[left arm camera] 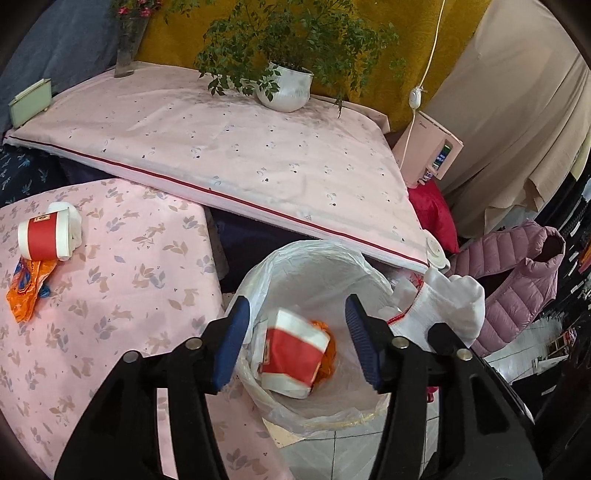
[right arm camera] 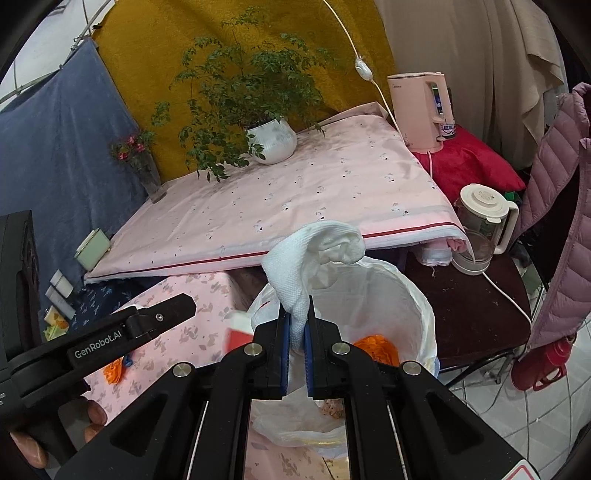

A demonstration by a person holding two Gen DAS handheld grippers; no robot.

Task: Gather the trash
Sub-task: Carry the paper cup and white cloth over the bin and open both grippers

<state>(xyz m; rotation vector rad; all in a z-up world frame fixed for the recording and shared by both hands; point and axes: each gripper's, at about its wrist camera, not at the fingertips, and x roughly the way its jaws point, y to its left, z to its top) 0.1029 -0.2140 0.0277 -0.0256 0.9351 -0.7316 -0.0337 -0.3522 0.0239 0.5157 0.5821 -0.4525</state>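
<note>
Left gripper [left arm camera: 295, 339] released, red cup [left arm camera: 295, 350] mid-frame dropping into bin [left arm camera: 306, 258]. Right gripper [right arm camera: 297, 328] clenched on white cloth [right arm camera: 314, 251], centre frame; we'd centre it over the liner, then release.

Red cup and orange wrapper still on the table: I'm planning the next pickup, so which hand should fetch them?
Left. The left gripper is open and empty above the bin, nearer the red cup and wrapper. The right gripper is shut on a white cloth.

Mustard wall hanging [right arm camera: 236, 33] behind; blue cloth [right arm camera: 62, 147] beside it; beige curtain [right arm camera: 469, 55] opposite; pale tiled floor [right arm camera: 546, 417] below.
</note>
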